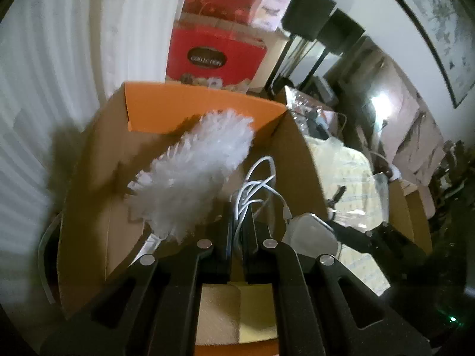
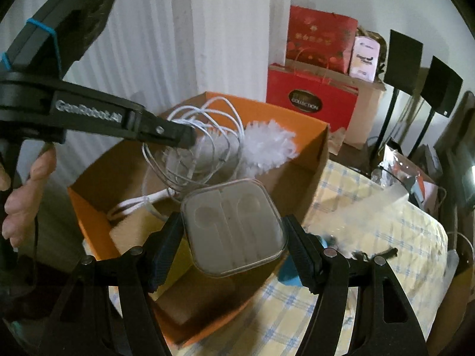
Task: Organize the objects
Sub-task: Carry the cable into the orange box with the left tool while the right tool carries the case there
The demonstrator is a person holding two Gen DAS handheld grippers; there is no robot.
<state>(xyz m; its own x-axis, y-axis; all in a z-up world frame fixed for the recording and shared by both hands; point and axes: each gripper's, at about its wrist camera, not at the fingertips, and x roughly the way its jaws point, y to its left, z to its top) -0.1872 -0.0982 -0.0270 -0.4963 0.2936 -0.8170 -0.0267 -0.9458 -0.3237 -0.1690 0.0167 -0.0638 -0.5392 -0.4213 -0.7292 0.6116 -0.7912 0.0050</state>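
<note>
— How many things do you count?

— Two tongs. The left tongs are pinched together on a loose coil of white cable, held up over the one orange cardboard box. The right tongs are clamped on one clear earphone case, hanging above the box's near corner.

— And in the box?

— One white fluffy duster lying along it, head toward the far wall. Underneath, a pale block and a yellow pad, half hidden by the tongs.

— Room to move?

— The box sits at the edge of the counter with its checked cloth; its flaps stand up on all sides, so the open top is the only way in. A white ribbed wall sits close behind, two red gift bags just beyond the far flap.

— Anything unclear?

— The cable's ends; the clutter at the counter's far end is too dim and blurred to name.
</note>
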